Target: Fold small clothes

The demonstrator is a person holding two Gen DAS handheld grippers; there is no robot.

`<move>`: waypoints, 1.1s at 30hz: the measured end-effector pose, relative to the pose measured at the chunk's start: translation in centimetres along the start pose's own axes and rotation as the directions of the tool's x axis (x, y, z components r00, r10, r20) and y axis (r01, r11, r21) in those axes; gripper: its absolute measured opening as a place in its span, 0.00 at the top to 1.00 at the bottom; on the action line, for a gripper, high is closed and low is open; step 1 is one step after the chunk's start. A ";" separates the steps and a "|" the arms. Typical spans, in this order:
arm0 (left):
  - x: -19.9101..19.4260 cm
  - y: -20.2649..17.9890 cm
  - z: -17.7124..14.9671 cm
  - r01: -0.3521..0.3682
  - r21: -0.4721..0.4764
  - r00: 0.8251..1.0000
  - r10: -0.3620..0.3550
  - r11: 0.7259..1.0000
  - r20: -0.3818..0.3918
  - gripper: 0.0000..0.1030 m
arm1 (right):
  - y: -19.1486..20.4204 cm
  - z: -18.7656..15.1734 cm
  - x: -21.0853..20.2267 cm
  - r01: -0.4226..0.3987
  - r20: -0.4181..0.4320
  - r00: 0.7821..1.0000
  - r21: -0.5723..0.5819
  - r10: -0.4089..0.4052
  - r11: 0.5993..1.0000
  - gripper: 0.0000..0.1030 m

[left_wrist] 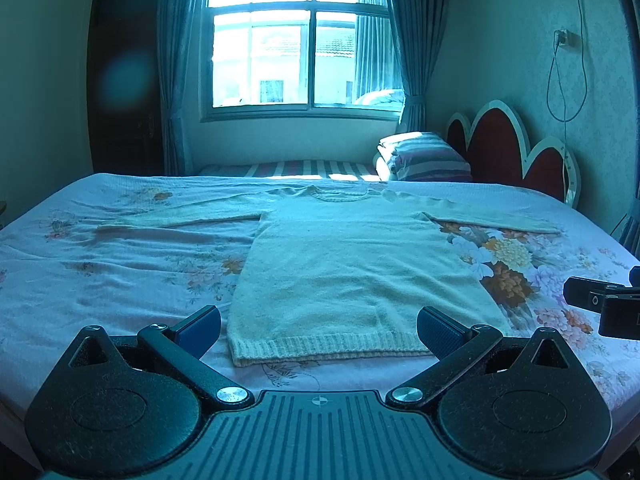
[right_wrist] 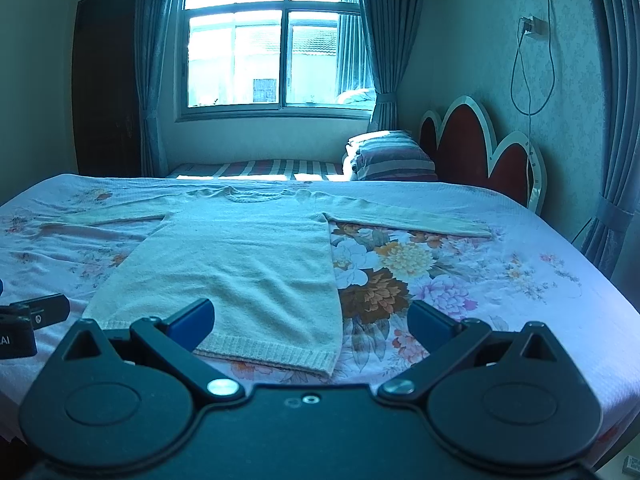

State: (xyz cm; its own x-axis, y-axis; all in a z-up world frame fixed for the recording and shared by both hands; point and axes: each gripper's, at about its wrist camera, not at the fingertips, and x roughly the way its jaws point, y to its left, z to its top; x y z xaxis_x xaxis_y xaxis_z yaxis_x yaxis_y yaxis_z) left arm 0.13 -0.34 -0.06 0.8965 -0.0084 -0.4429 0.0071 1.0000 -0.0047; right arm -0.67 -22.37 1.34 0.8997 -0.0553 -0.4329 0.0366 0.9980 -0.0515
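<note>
A pale knitted sweater (left_wrist: 352, 264) lies flat on the floral bed sheet (left_wrist: 120, 272), both sleeves spread out sideways and the ribbed hem nearest me. My left gripper (left_wrist: 319, 330) is open and empty, hovering just before the hem with its blue pads on either side of it. In the right wrist view the sweater (right_wrist: 240, 256) lies left of centre. My right gripper (right_wrist: 311, 322) is open and empty above the hem's right corner. The right gripper also shows at the right edge of the left wrist view (left_wrist: 604, 300), and the left gripper at the left edge of the right wrist view (right_wrist: 28, 320).
The bed's red scalloped headboard (left_wrist: 504, 148) stands at the right. A stack of striped folded bedding (left_wrist: 424, 156) lies on a second striped bed (left_wrist: 288, 169) under the window (left_wrist: 300, 40). A dark wardrobe (left_wrist: 120, 80) stands at the back left. A cable (left_wrist: 564, 80) hangs on the right wall.
</note>
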 end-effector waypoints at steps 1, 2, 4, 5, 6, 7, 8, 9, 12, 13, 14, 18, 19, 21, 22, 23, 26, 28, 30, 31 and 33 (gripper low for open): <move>0.0 0.0 0.1 0.000 0.001 1.000 0.000 1.000 0.001 0.00 | 0.0 0.0 0.0 0.001 0.000 1.000 0.000 -0.001 1.000 0.00; -0.1 0.0 0.1 0.002 0.003 1.000 -0.002 1.000 0.002 0.00 | 0.0 0.0 0.0 0.000 0.000 1.000 0.000 0.000 1.000 0.00; -0.1 0.0 0.2 0.003 0.005 1.000 -0.003 1.000 0.003 0.00 | 0.0 0.0 0.0 0.000 0.000 1.000 0.001 0.000 1.000 0.00; -0.1 0.0 0.3 0.004 0.006 1.000 -0.004 1.000 0.004 0.00 | 0.0 0.0 0.0 -0.001 0.000 1.000 0.000 0.001 1.000 0.00; -0.2 -0.1 0.3 0.004 0.008 1.000 -0.004 1.000 0.005 0.00 | 0.0 0.0 0.0 -0.001 0.000 1.000 0.000 0.001 1.000 0.00; -0.2 -0.1 0.4 0.004 0.010 1.000 -0.004 1.000 0.006 0.00 | 0.0 0.0 -0.1 0.000 0.001 1.000 0.000 0.000 1.000 0.00; -0.3 -0.1 0.4 0.005 0.012 1.000 -0.005 1.000 0.007 0.00 | 0.0 0.0 -0.1 0.001 0.002 1.000 -0.001 -0.001 1.000 0.00; -0.2 -0.1 0.4 0.006 0.013 1.000 -0.006 1.000 0.006 0.00 | 0.1 0.1 -0.1 0.002 0.003 1.000 -0.002 -0.002 1.000 0.00; -0.3 -0.1 0.4 0.006 0.017 1.000 -0.006 1.000 0.007 0.00 | 0.0 0.1 -0.2 0.002 0.006 1.000 0.002 -0.002 1.000 0.00; -0.3 -0.1 0.4 0.005 0.018 1.000 -0.005 1.000 0.006 0.00 | 0.0 0.1 -0.2 0.002 0.006 1.000 0.003 -0.002 1.000 0.00; -0.3 -0.1 0.4 0.005 0.017 1.000 -0.005 1.000 0.007 0.00 | 0.0 0.1 -0.2 0.001 0.007 1.000 0.003 -0.001 1.000 0.00; -0.3 -0.2 0.4 0.003 0.018 1.000 -0.003 1.000 0.007 0.00 | -0.1 0.2 -0.3 0.000 0.009 1.000 0.005 0.000 1.000 0.00; -0.3 -0.2 0.4 0.003 0.018 1.000 -0.004 1.000 0.007 0.00 | -0.1 0.2 -0.3 0.000 0.011 1.000 0.005 0.000 1.000 0.00; -0.3 -0.2 0.4 0.005 0.019 1.000 -0.005 1.000 0.006 0.00 | -0.1 0.1 -0.3 0.000 0.010 1.000 0.005 0.000 1.000 0.00; -0.2 -0.2 0.4 0.004 0.019 1.000 -0.004 1.000 0.007 0.00 | -0.1 0.2 -0.3 0.000 0.011 1.000 0.005 0.000 1.000 0.00; -0.2 -0.2 0.4 0.004 0.019 1.000 -0.004 1.000 0.006 0.00 | 0.0 0.2 -0.3 0.002 0.011 1.000 0.006 -0.002 1.000 0.00; -0.2 -0.2 0.4 0.006 0.020 1.000 -0.006 1.000 0.006 0.00 | 0.1 0.2 -0.4 0.003 0.014 1.000 0.007 -0.003 1.000 0.00; -0.2 -0.2 0.4 0.008 0.023 1.000 -0.008 1.000 0.006 0.00 | 0.1 0.3 -0.4 0.004 0.015 1.000 0.008 -0.004 1.000 0.00; -0.3 -0.2 0.4 0.009 0.026 1.000 -0.009 1.000 0.007 0.00 | 0.1 0.3 -0.4 0.005 0.016 1.000 0.007 -0.005 1.000 0.00; -0.3 -0.3 0.4 0.010 0.027 1.000 -0.010 1.000 0.008 0.00 | 0.1 0.3 -0.4 0.005 0.016 1.000 0.007 -0.005 1.000 0.00; -0.3 -0.3 0.4 0.011 0.028 1.000 -0.011 1.000 0.007 0.00 | 0.1 0.3 -0.4 0.005 0.018 1.000 0.007 -0.005 1.000 0.00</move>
State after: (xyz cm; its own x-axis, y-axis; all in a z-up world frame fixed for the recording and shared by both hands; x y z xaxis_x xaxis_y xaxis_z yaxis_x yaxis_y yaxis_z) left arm 0.07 -0.62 0.44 0.8995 -0.0199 -0.4365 0.0295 0.9994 0.0153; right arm -0.95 -22.26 1.77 0.9071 -0.0597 -0.4168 0.0441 0.9979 -0.0469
